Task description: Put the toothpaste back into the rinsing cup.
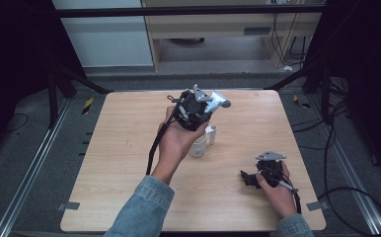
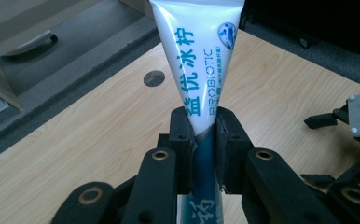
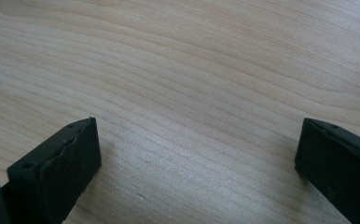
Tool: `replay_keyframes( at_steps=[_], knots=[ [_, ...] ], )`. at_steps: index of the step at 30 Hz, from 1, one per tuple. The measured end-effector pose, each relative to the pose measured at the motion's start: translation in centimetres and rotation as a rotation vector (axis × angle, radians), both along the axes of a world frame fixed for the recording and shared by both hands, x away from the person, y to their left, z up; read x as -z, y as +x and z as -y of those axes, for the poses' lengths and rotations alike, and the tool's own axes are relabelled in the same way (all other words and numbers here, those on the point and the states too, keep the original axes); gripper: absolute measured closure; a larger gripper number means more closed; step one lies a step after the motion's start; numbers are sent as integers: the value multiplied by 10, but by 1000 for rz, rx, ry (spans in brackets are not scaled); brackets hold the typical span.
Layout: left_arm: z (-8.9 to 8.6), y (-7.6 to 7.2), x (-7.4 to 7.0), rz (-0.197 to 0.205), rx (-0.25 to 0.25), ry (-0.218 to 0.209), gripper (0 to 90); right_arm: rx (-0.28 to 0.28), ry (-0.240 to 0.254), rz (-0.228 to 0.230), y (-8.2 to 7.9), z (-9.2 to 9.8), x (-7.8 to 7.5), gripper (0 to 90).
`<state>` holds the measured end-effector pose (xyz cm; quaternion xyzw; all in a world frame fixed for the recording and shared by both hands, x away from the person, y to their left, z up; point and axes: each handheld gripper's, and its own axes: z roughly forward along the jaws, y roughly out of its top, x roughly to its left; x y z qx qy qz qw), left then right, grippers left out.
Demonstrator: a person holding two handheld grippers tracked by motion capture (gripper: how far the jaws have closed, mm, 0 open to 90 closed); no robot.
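A white toothpaste tube (image 2: 193, 46) with blue lettering is clamped near its lower part between the jaws of my left gripper (image 2: 201, 128). From above, the left hand holds that gripper (image 1: 208, 107) raised over the table's middle, and the tube's (image 1: 221, 101) end pokes out to the upper right. Just below and in front of it stands a white mug (image 1: 199, 144) with its handle to the right. My right gripper (image 1: 247, 178) rests low at the front right of the wooden table (image 1: 124, 163). Its jaws stand wide open over bare wood (image 3: 197, 154), with nothing between them.
A round hole (image 2: 154, 78) is set in the tabletop. Black frame posts (image 1: 53, 94) stand at the far corners. Cables (image 1: 346, 192) lie on the grey floor to the right. A pale cabinet (image 1: 218, 29) stands behind the table.
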<state>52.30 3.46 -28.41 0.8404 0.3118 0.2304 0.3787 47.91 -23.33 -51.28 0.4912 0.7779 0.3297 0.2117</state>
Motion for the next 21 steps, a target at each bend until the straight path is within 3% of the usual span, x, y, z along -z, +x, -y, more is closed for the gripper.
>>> replay_keyframes(
  at_steps=[21],
  knots=[
    [9, 14, -3, 85, 20, -84, 786, 0, -1, -1, 0, 0, 0, 4]
  ],
)
